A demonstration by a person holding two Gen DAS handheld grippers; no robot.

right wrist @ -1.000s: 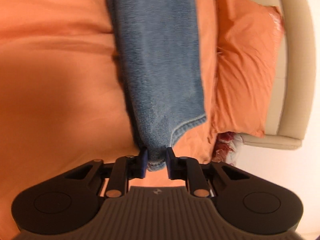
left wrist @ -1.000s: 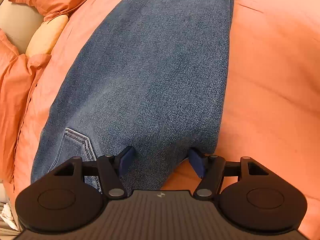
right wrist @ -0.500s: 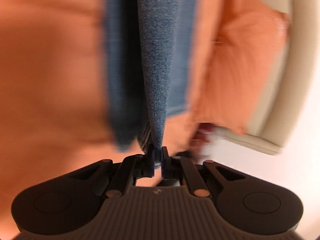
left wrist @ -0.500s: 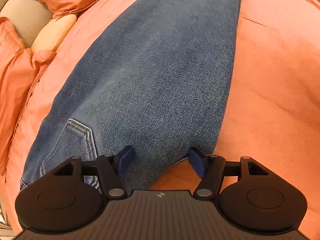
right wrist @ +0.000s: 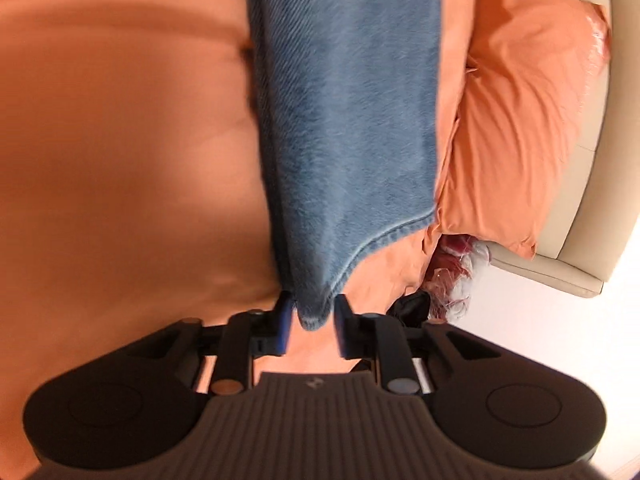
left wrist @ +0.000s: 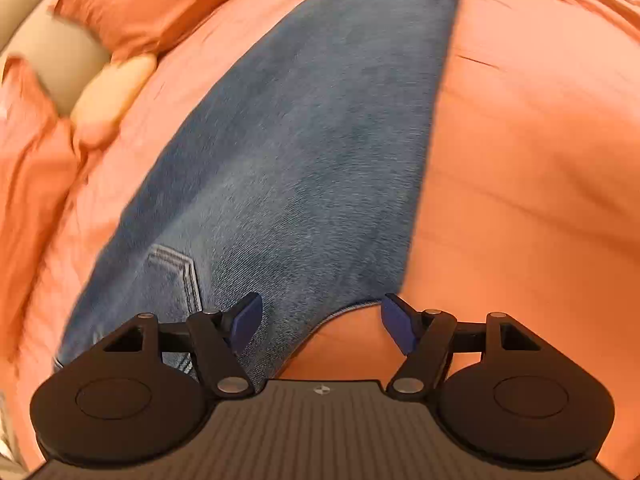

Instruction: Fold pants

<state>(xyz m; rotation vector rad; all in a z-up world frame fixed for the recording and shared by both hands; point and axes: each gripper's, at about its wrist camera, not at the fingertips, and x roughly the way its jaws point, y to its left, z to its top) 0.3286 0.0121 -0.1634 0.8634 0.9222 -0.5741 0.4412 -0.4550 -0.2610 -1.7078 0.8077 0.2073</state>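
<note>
1. Fingers of the right gripper have just been opening; they stand a little apart with the hem corner of the jeans between them, the pads no longer pressing the cloth. Best is to let the corner drop free before drawing back, so the leg does not drag.
2. Fingers of the left gripper stand wide apart over the waist end of the jeans, near the back pocket, gripping nothing. The jaws have just been opening a little further.
3. Denim lies lengthwise on the orange bed sheet, legs apparently stacked one on the other and fairly flat.
4. Next fold likely needs both ends level; check that the hem edges sit flush first.
5. Pillows lie further off, clear of the jeans.
</note>
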